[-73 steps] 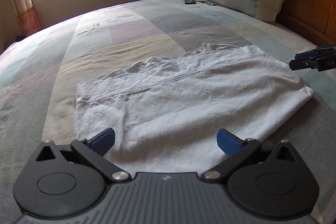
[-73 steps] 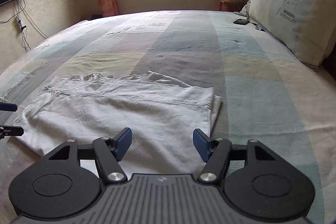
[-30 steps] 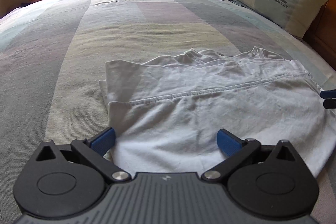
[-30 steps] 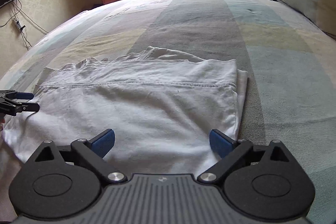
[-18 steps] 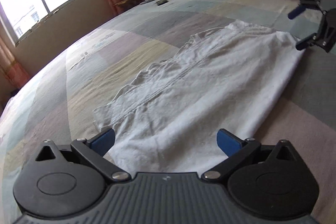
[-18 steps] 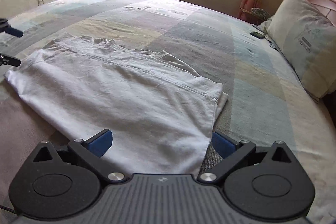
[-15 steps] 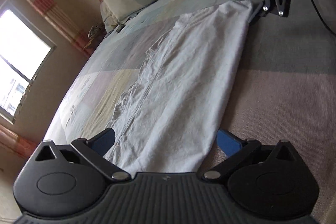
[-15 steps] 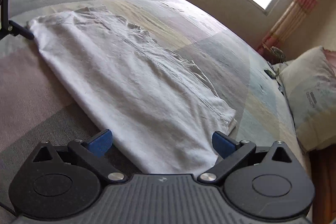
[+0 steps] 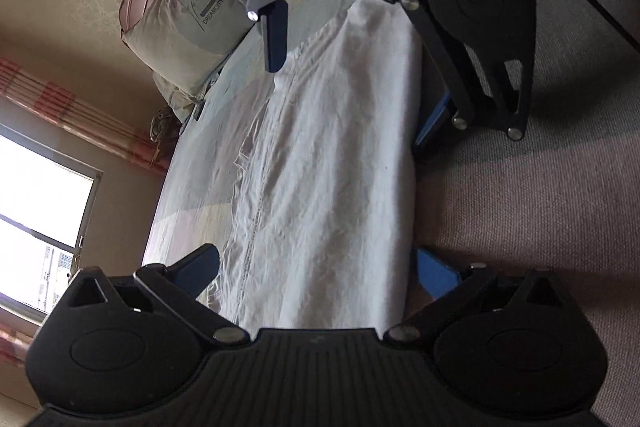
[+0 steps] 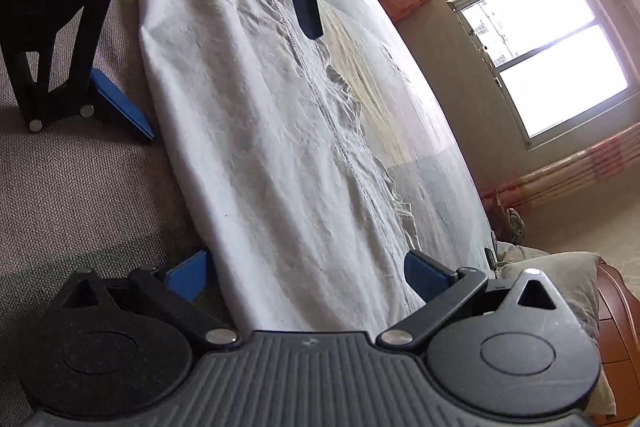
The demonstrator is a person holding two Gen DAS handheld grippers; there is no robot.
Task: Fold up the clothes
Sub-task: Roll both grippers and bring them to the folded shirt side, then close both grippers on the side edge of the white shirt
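Now the white garment [image 9: 328, 155] lies flat on the bed [image 9: 520, 207], one end between each gripper's wide jaws; close left gripper [image 9: 320, 275] and right gripper [image 10: 306, 277] on matching corners.

The left gripper [image 9: 316, 273] and right gripper [image 10: 306, 273], both rolled sideways, face each other, jaws spread wide.

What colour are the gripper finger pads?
Blue. Clearest in the right wrist view, on the right gripper's pads; the garment between them is white.
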